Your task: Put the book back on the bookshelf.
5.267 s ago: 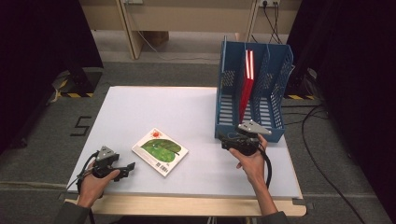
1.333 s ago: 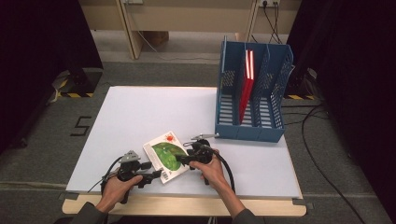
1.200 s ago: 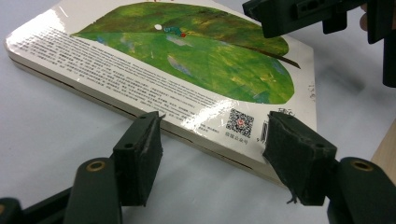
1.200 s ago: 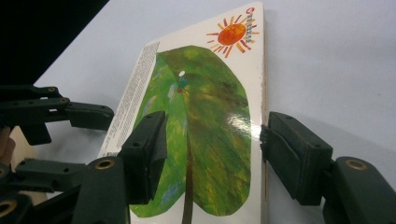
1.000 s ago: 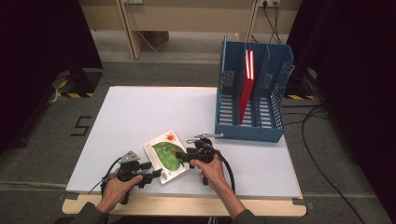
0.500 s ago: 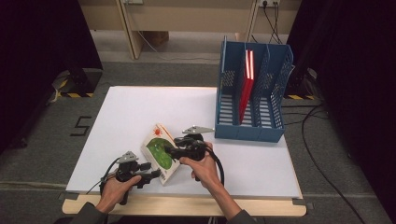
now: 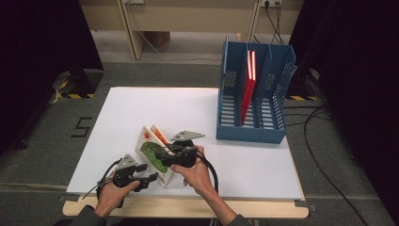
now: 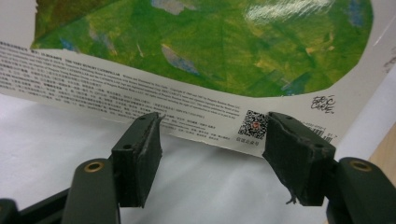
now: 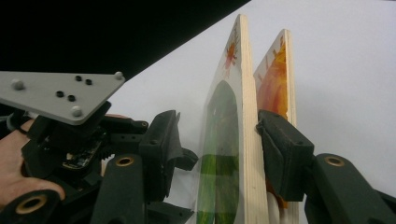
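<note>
I have the book (image 7: 153, 155) tipped up on its lower edge near the front of the table (image 7: 197, 108), covers fanned apart at the top, with the rack (image 7: 254, 94) well off at two o'clock. My right gripper (image 7: 165, 157) has been closing; in the right gripper view one pad (image 9: 285, 154) bears on the page block (image 9: 252, 154), the other pad (image 9: 163, 154) stands just off the green cover (image 9: 219, 154), so I can't tell that the grip is firm. The orange cover (image 9: 273, 88) lies outside the jaws. My left gripper (image 7: 151, 179) has just been opening; its jaws sit half wide at the book's bottom edge (image 8: 205, 135), nothing pressed between them.

My worries:
- If the right pads catch only part of the book, the loose cover may flop open and the whole thing swing or slip out on the lift
- With the left jaws off it, nothing props the low edge; it could skid toward six o'clock and off the table
- A fanned book may snag a rack divider; the red book (image 7: 248, 84) already leans in one slot
</note>
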Demonstrator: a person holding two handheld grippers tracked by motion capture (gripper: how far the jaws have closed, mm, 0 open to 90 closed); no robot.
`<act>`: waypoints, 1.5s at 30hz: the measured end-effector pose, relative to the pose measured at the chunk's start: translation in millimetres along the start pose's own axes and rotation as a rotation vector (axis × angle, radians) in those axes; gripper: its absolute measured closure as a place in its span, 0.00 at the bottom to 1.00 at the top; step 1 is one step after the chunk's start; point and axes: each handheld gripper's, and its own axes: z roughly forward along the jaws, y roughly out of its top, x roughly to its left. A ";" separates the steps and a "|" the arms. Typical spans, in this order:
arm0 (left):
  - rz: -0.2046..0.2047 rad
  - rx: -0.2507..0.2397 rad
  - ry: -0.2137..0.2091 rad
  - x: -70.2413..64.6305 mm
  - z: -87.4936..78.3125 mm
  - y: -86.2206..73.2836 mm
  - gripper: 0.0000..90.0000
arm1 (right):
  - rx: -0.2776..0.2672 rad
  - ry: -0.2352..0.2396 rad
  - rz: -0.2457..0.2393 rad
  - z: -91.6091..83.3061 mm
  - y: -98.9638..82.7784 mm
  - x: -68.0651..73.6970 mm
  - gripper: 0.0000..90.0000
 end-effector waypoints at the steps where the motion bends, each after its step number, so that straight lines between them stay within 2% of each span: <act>1: 0.000 0.001 -0.003 0.7 -0.3 -0.4 0.39 | 0.002 0.005 -0.012 0.5 1.0 2.8 0.56; 5: -0.005 0.000 -0.008 1.9 -1.3 -2.3 0.39 | 0.001 0.001 -0.050 2.3 2.7 12.4 0.59; 9: -0.018 -0.010 -0.012 2.2 1.9 -3.1 0.38 | 0.001 -0.010 -0.087 3.4 3.7 16.1 0.65; 13: -0.015 -0.010 -0.004 -1.4 9.7 -0.3 0.38 | 0.003 -0.010 -0.094 3.5 6.9 19.7 0.68; 14: -0.018 -0.011 -0.003 -1.8 11.7 0.3 0.38 | 0.002 -0.008 -0.108 4.3 7.4 22.2 0.68; 15: -0.018 -0.015 -0.005 -1.7 13.2 0.5 0.38 | 0.007 -0.023 -0.142 5.1 8.1 24.6 0.68; 17: -0.025 -0.013 -0.003 -2.2 12.1 0.3 0.38 | 0.013 -0.040 -0.164 5.9 8.1 27.9 0.68; 19: -0.020 -0.029 0.008 -2.2 8.5 0.1 0.38 | 0.013 -0.028 -0.159 4.8 7.8 26.9 0.69; 25: -0.009 -0.048 0.026 1.3 1.6 1.6 0.38 | 0.009 -0.001 -0.156 4.2 6.4 28.9 0.62; 33: -0.010 -0.054 0.034 3.8 -0.2 1.6 0.38 | -0.016 0.002 -0.200 -1.3 6.6 36.5 0.57; 36: -0.009 -0.053 0.034 4.0 -0.6 1.5 0.38 | -0.034 -0.028 -0.203 -5.2 6.7 37.3 0.53; 39: -0.008 -0.051 0.034 4.8 -0.9 1.3 0.38 | -0.044 -0.036 -0.197 -7.6 5.1 34.8 0.51; 40: -0.011 -0.053 0.034 4.8 -1.0 1.3 0.38 | -0.045 -0.049 -0.208 -7.5 3.7 34.9 0.50; 41: -0.011 -0.057 0.034 4.7 -1.2 1.5 0.38 | -0.040 -0.056 -0.228 -7.4 1.9 34.9 0.50; 45: -0.006 -0.060 0.031 4.1 -2.0 1.9 0.38 | -0.016 -0.057 -0.238 -4.9 -6.8 34.3 0.50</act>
